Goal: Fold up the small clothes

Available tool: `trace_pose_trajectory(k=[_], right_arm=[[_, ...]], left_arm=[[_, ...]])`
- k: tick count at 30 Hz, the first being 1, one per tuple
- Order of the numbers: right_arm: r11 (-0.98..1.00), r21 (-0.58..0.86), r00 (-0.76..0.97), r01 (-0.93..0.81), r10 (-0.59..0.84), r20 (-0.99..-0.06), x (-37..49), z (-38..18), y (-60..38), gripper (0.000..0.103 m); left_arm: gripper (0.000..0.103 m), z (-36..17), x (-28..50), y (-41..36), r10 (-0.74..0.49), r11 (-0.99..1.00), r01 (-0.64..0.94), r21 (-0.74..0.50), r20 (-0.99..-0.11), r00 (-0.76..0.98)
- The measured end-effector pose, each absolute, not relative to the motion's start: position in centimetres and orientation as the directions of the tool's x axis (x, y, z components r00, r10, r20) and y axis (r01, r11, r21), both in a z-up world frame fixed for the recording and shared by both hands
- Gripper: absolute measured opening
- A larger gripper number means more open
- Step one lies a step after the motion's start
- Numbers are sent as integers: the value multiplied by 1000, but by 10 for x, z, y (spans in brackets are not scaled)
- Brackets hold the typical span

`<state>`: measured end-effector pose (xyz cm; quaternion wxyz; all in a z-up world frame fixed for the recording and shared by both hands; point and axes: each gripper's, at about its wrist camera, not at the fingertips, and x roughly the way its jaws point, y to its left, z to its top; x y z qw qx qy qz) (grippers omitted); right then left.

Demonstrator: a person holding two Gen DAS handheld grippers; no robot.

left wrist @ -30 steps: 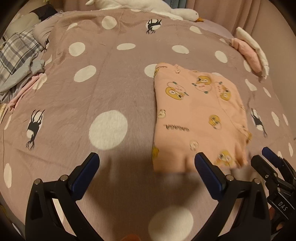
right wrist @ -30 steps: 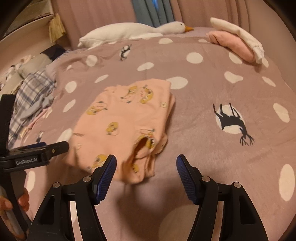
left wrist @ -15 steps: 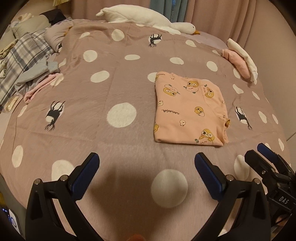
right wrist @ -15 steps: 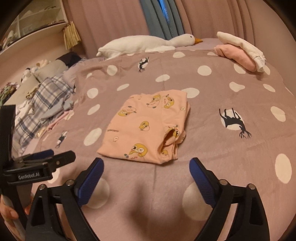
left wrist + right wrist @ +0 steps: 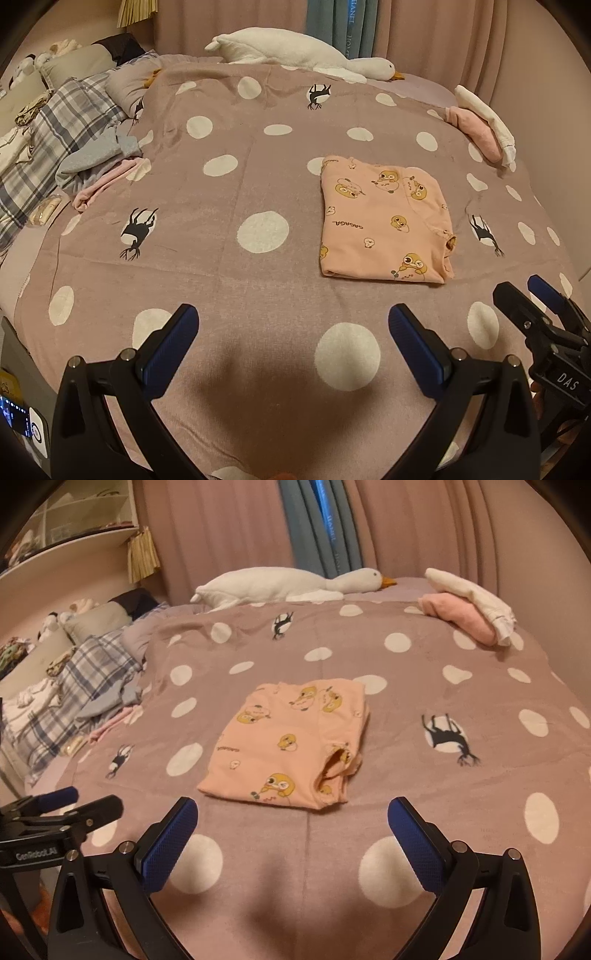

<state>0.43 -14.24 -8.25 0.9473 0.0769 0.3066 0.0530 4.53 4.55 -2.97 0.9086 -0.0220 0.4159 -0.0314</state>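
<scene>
One folded peach garment (image 5: 384,221) lies on one dotted bed (image 5: 229,280). One plush goose (image 5: 295,51), two stacked folded clothes (image 5: 484,129), one unfolded heap (image 5: 74,147), two tools (image 5: 291,332) (image 5: 291,816).

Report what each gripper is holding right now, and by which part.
Nothing is held. The left gripper and the right gripper both stand open over the bedspread; the right's jaws have just been opening. The folded peach garment lies free.

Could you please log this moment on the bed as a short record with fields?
garment: peach duck-print top, folded flat on the dotted bedspread
left tongs: open, empty, short of the garment
right tongs: jaws just opened wide, nothing between them
finished stack: pink and white folded pieces, far right corner
unfolded pile: plaid and grey clothes, left edge
</scene>
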Motion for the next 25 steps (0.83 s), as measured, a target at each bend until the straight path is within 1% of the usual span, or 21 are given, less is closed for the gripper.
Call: trace_pose_trajectory(k=[4,10,25], right_arm=[[981,187,805,-52,152,-573,1,-81,-143,102],[987,149,810,-63,138,-571,-3,-80,-137,102],[986,151,809,-71,145,-570,-3,-78,-134,102]], left_arm=[[103,-32,44,42,-82,997,46,-68,-760,644],[103,-31,44,41,-84,996,49,-69,-763,641],[103,-31,43,39,-91,996,50,-77,-763,640]])
